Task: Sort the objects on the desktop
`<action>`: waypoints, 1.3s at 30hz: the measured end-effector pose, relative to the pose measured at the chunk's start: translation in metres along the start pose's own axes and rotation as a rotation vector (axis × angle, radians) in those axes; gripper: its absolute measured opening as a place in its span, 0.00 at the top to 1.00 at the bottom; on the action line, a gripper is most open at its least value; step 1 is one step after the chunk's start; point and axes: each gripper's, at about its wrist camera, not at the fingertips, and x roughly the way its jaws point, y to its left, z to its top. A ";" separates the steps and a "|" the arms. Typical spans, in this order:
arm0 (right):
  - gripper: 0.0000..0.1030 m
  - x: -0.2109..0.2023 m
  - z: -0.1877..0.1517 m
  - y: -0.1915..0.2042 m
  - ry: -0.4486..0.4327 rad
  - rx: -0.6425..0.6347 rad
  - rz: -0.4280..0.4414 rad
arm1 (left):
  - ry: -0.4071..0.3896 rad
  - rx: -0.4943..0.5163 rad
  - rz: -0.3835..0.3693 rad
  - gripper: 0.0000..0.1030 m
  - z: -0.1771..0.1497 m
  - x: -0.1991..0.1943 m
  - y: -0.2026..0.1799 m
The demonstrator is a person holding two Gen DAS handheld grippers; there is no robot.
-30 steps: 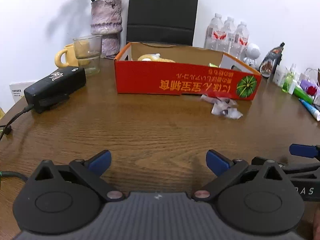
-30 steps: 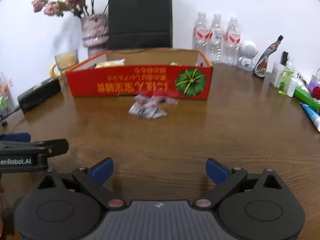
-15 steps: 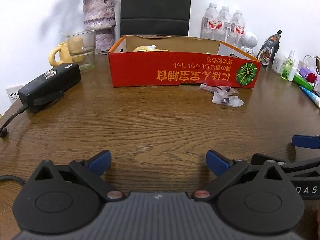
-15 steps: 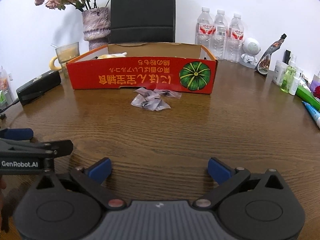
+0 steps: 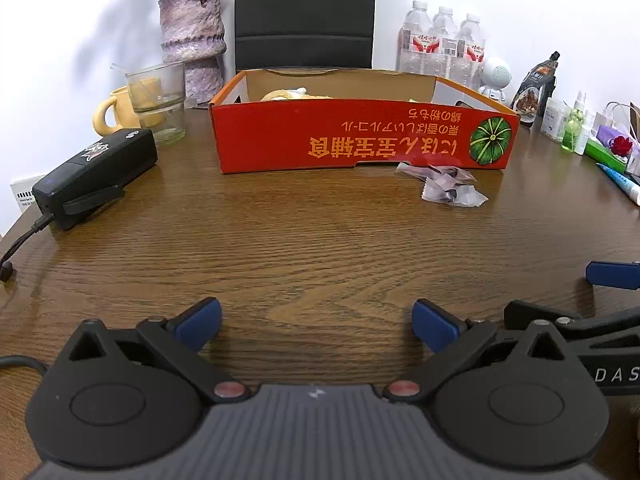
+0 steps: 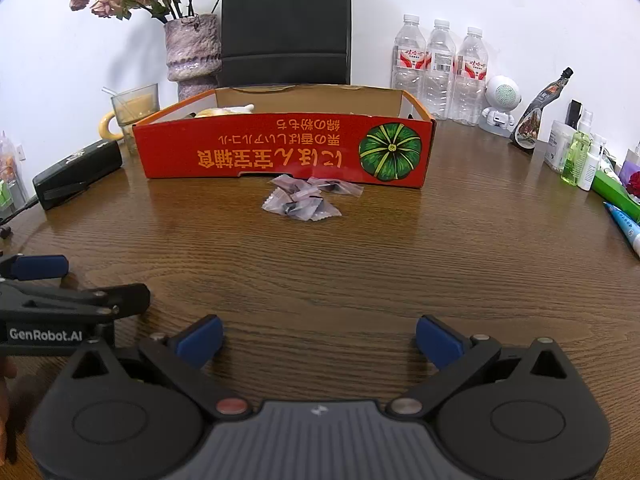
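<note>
A red cardboard box with a green pumpkin print stands open at the far middle of the wooden table, with some yellowish items inside. A small pile of clear purple-tinted candy wrappers lies just in front of it. My left gripper is open and empty, low over the near table. My right gripper is open and empty, beside the left one, well short of the wrappers.
A black power adapter with cable lies at left. A glass, yellow mug and flower vase stand behind it. Water bottles, a white robot figure, small bottles and tubes line the right.
Both grippers have pulled back slightly and steadied; the box and wrappers now sit sharper and a little lower in view. Both stay open and empty.
</note>
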 end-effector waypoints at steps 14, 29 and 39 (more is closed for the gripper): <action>0.00 0.000 0.000 -0.001 0.000 -0.002 0.003 | 0.001 0.002 0.001 0.00 0.000 0.000 0.000; 0.09 -0.001 0.009 -0.004 -0.017 -0.035 0.054 | 0.003 -0.042 -0.035 0.00 0.003 -0.001 0.007; 0.45 0.055 0.081 -0.023 -0.026 -0.118 0.085 | -0.011 -0.125 -0.120 0.00 0.040 0.011 0.027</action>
